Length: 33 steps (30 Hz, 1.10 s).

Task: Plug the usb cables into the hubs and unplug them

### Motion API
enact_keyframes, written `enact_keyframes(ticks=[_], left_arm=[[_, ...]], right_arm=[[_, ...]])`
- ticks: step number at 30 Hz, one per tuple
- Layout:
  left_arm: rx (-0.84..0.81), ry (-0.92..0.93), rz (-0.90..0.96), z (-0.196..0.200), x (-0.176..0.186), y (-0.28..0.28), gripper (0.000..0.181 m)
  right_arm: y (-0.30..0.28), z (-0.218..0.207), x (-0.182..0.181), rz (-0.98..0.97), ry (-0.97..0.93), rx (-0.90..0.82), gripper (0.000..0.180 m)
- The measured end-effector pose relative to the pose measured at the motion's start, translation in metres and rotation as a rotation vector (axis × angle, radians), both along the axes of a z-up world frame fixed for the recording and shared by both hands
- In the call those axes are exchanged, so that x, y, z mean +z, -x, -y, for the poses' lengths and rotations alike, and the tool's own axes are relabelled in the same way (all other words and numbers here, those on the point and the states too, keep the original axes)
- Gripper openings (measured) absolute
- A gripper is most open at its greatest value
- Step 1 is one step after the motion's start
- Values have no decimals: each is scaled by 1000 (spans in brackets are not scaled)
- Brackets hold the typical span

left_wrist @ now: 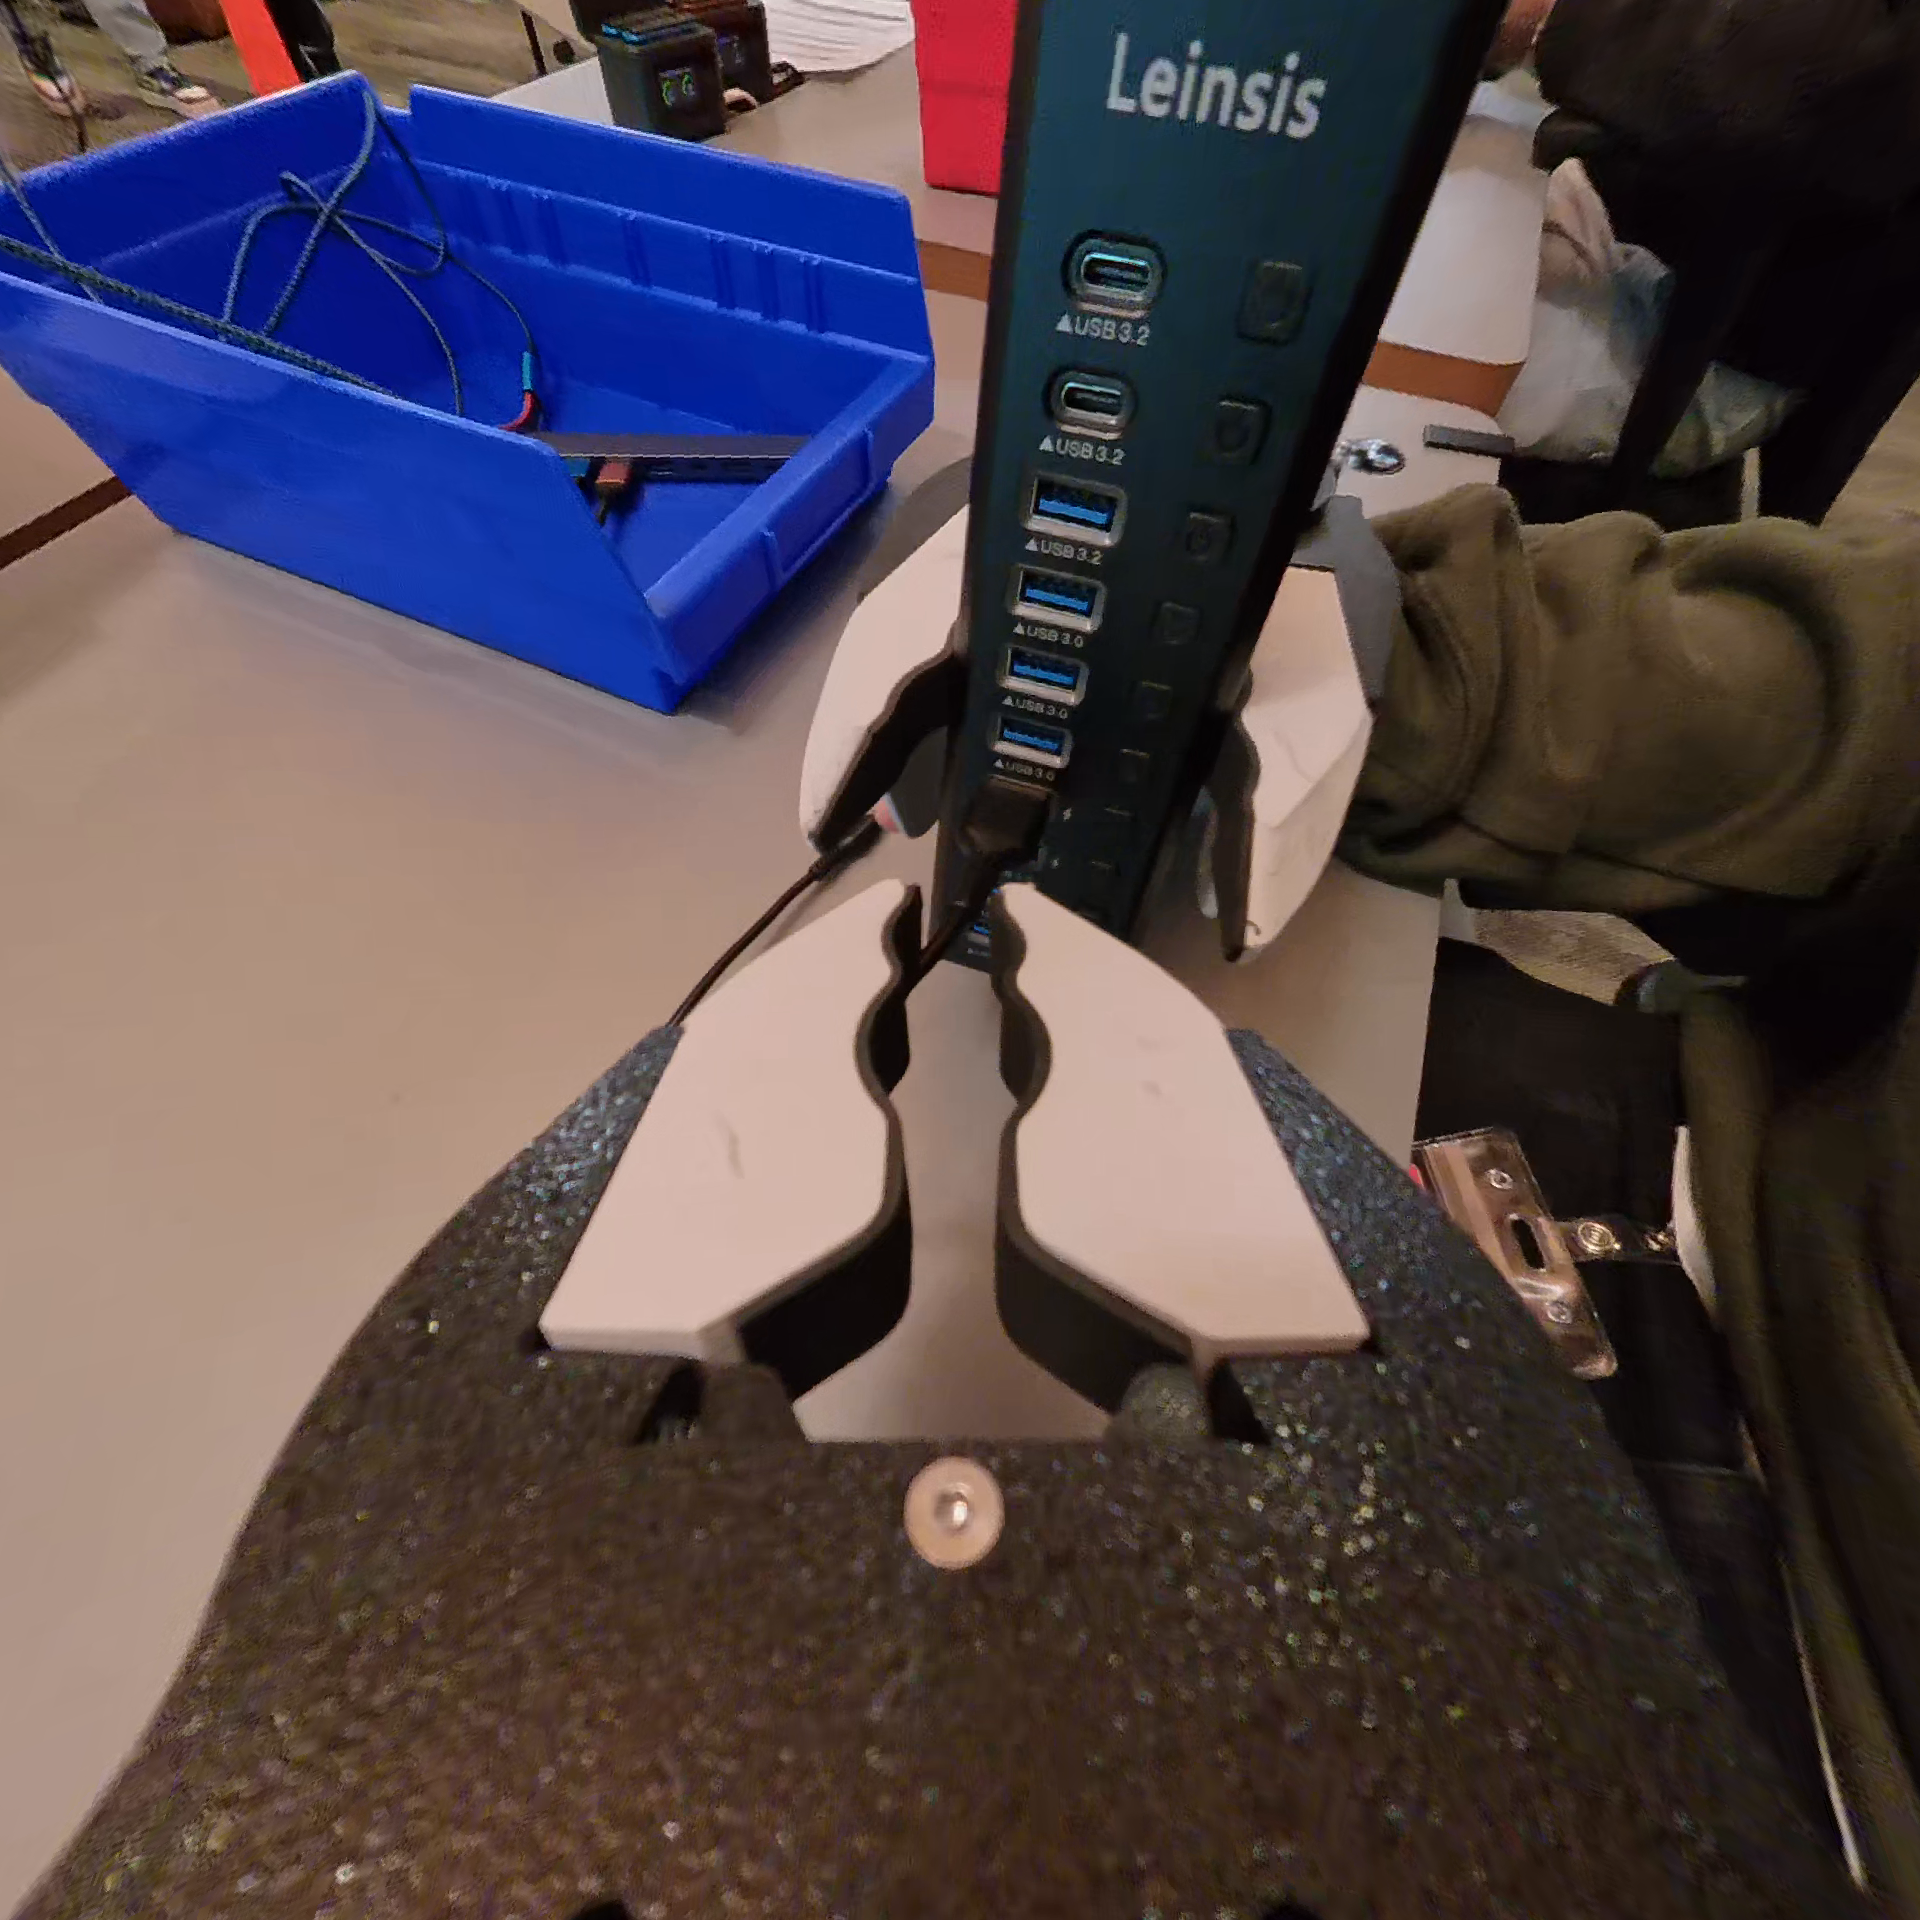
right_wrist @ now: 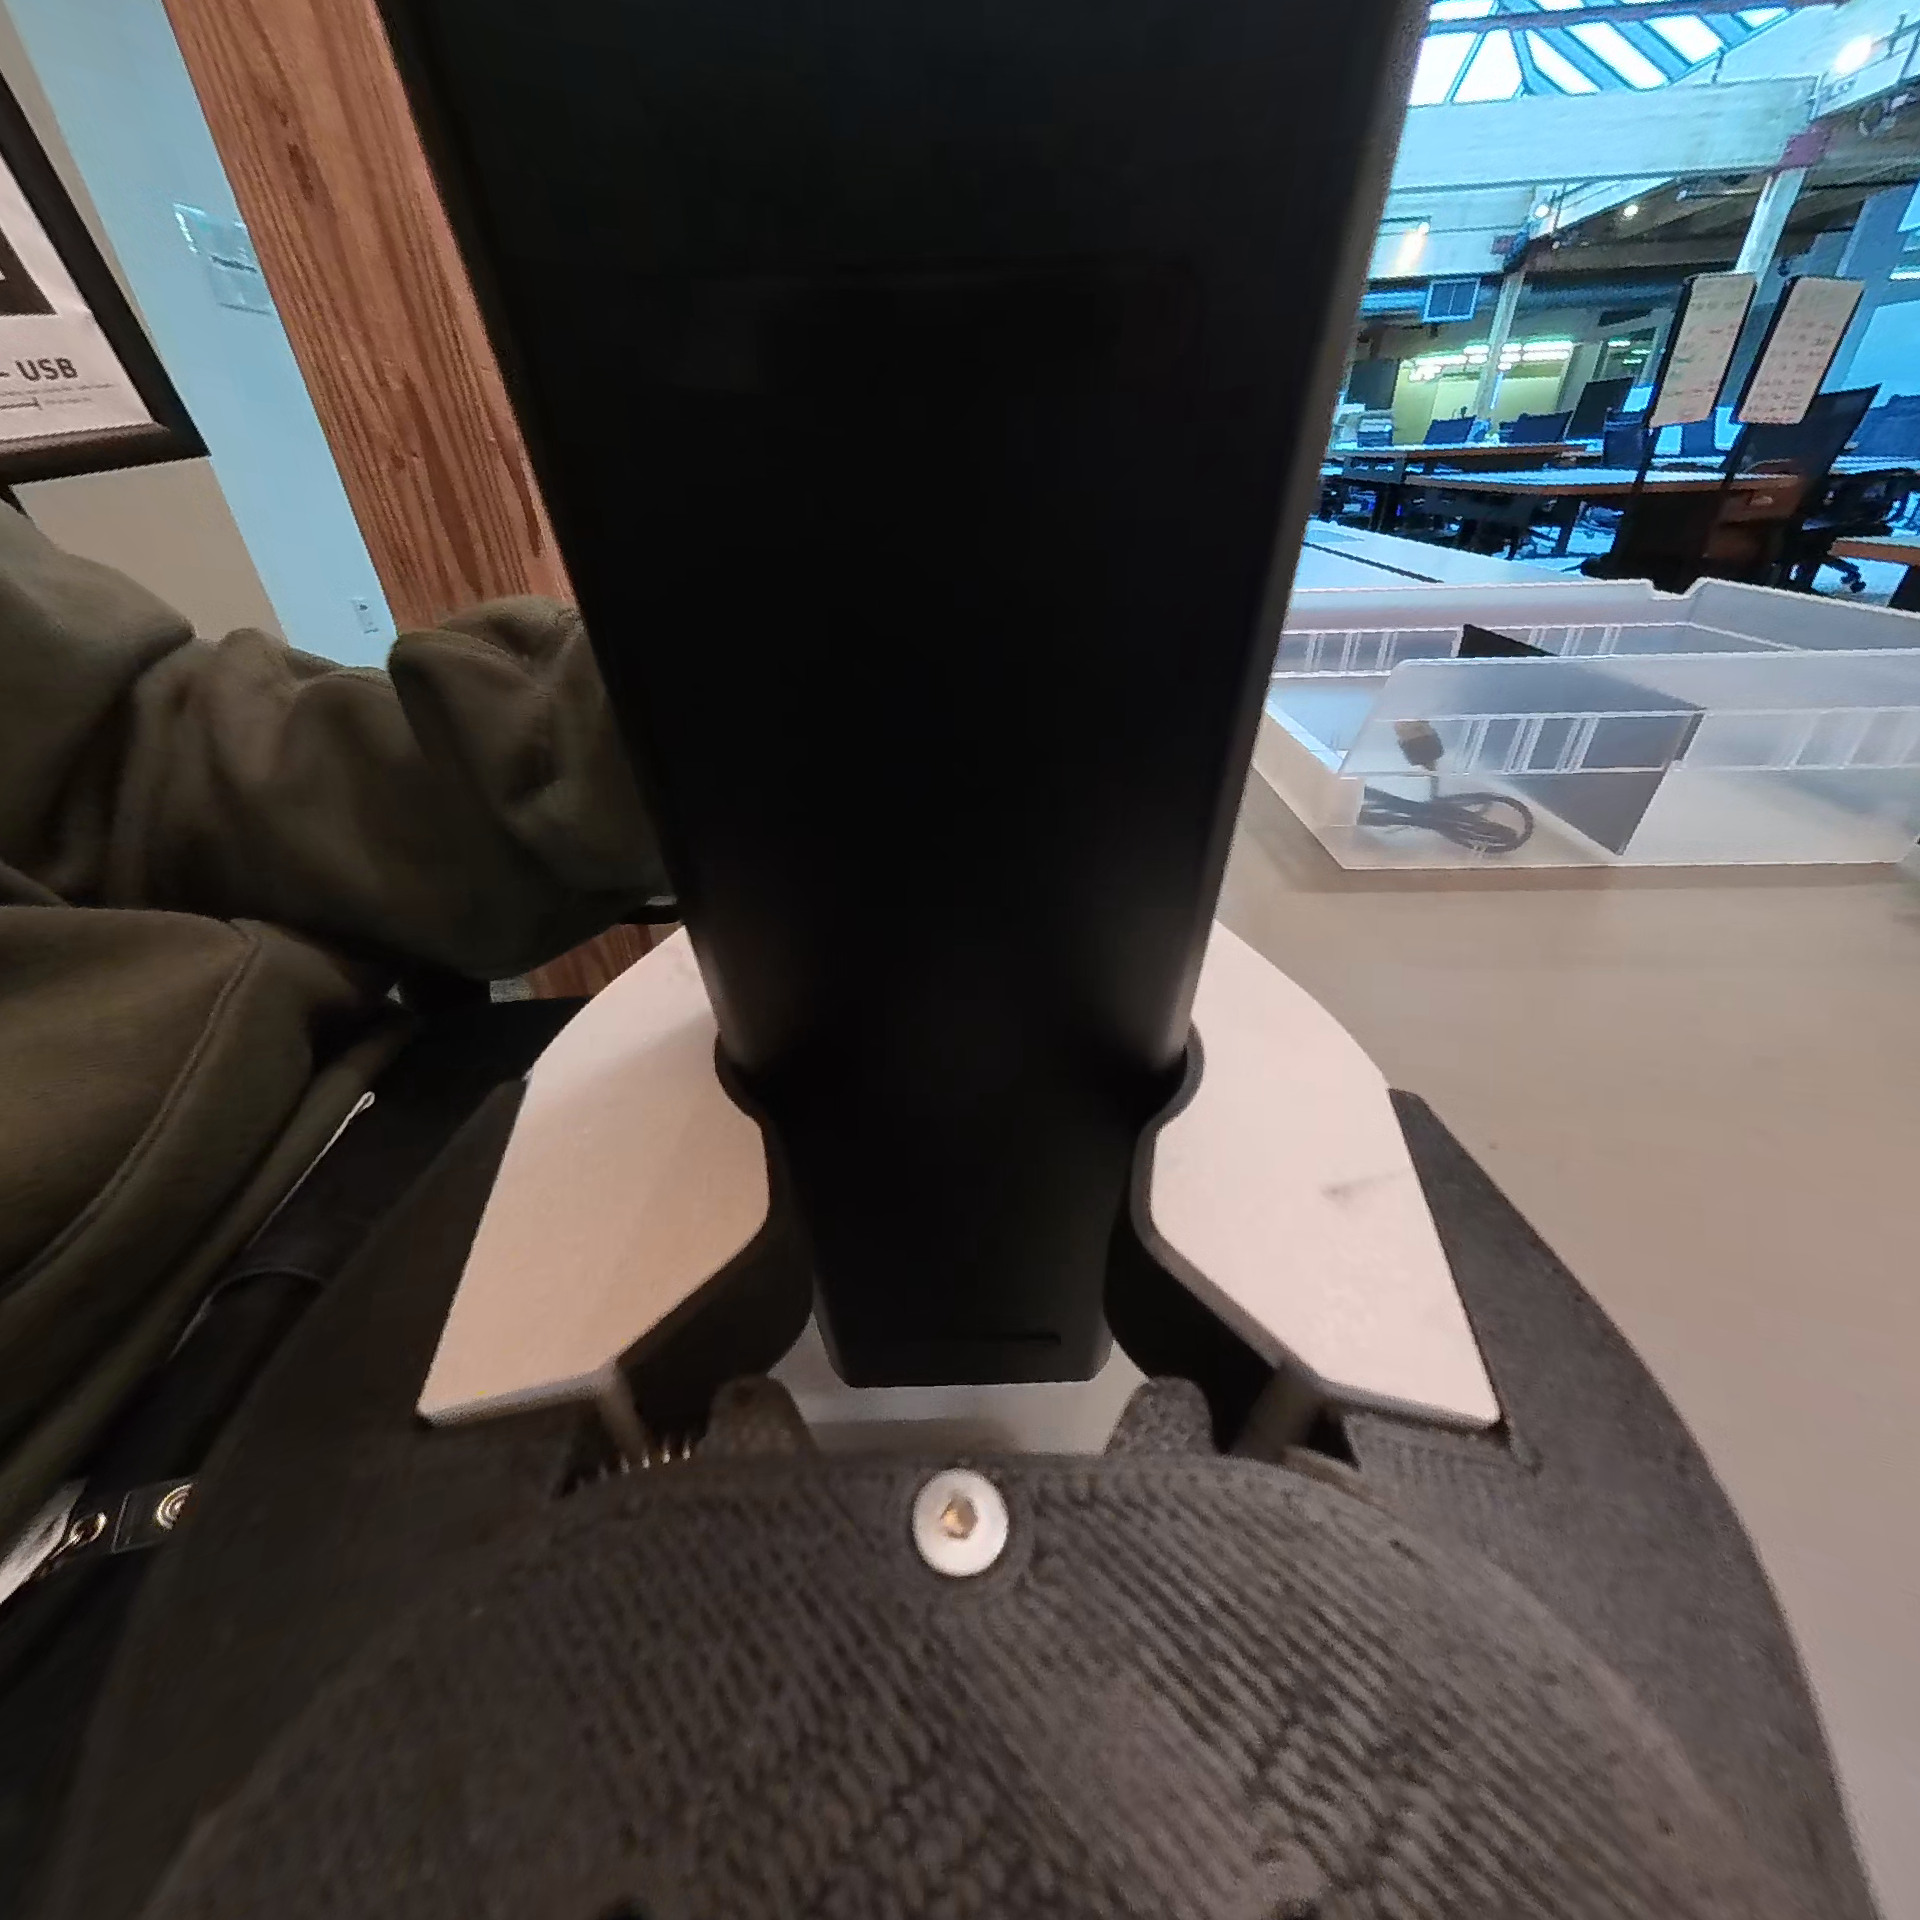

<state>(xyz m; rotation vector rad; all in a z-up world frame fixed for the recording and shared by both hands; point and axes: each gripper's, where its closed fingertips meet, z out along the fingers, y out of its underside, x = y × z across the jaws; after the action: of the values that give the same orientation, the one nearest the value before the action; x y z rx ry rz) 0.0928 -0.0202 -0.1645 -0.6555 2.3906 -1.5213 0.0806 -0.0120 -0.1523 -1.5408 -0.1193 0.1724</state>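
Note:
A tall black USB hub [left_wrist: 1143, 520] stands upright on the grey table [left_wrist: 312, 935], its row of ports facing the left wrist view. My right gripper [right_wrist: 956, 1039] is shut on the hub [right_wrist: 914, 623] low down from behind; its white fingers [left_wrist: 1299, 727] show either side. A black USB plug [left_wrist: 1003, 826] sits in a lower port. Its thin black cable [left_wrist: 748, 956] runs down between the fingertips of my left gripper [left_wrist: 961, 914], which is slightly open just in front of the plug.
A blue bin [left_wrist: 416, 499] at the back left holds a slim grey hub [left_wrist: 675, 449] and braided cables. A clear bin [right_wrist: 1662, 790] holds a black cable [right_wrist: 1444, 816]. The table edge [left_wrist: 1434, 935] is close on the right, beside an olive sleeve [left_wrist: 1610, 707]. Both grippers' tips are close together, under 4 cm apart.

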Motion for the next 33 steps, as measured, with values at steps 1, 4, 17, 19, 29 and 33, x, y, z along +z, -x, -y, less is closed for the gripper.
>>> enact_keyframes(ticks=[1,4,17,19,29,33], left_arm=[[-3,4,-3,0,0,0,11],[-23,-8,31,2,0,0,16],[-96,-60,47,11,-7,0,20],[-102,-60,61,10,-6,-1,15],[-81,-101,102,14,-7,0,7],[-71,-122,130,16,-6,0,6]], right_arm=[[0,0,0,-1,1,2,73],[1,0,0,-1,1,7,73],[3,0,0,6,1,21,73],[4,0,-1,10,4,25,73],[3,2,2,1,-18,25,73],[3,4,3,-11,-28,35,74]])
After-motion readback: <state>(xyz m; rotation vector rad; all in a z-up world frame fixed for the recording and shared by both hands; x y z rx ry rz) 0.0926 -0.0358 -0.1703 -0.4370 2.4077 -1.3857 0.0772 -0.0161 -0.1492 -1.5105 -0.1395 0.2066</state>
